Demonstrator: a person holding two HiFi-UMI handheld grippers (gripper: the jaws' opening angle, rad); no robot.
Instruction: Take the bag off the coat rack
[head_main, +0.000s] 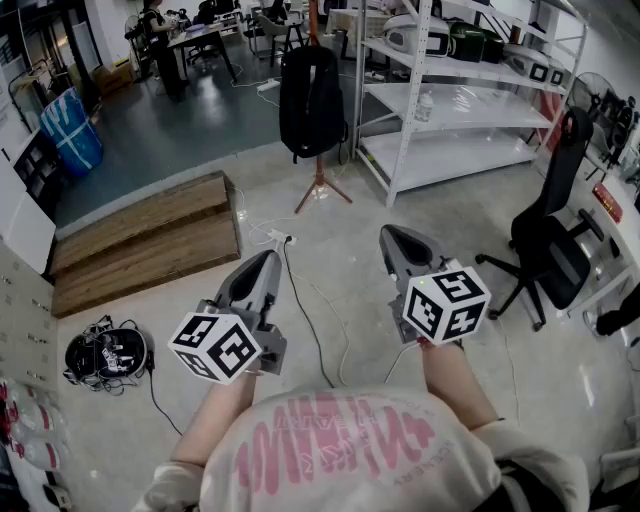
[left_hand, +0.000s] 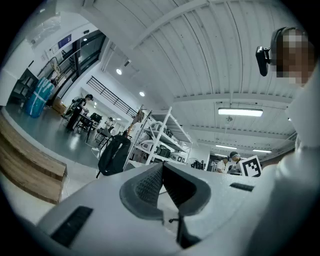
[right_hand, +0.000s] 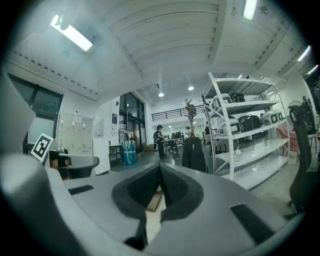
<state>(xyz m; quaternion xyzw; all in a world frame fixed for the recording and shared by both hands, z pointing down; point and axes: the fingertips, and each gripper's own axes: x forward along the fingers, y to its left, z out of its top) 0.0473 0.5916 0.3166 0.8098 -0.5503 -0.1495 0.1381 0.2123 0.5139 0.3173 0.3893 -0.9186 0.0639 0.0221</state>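
Note:
A black backpack (head_main: 311, 100) hangs on a wooden coat rack (head_main: 320, 185) that stands on the floor beside the white shelving, far ahead of me. The same backpack (left_hand: 114, 155) appears small in the left gripper view, and the backpack (right_hand: 194, 154) again in the right gripper view with the rack's top (right_hand: 190, 111) above it. My left gripper (head_main: 270, 257) and right gripper (head_main: 388, 235) are held level near my body, side by side, well short of the rack. Both have their jaws shut with nothing between them.
White metal shelving (head_main: 455, 100) with appliances stands right of the rack. A black office chair (head_main: 555, 240) is at the right. A low wooden platform (head_main: 145, 245) lies at the left, with a helmet and cables (head_main: 105, 355) on the floor. A cable (head_main: 305, 310) runs between my grippers.

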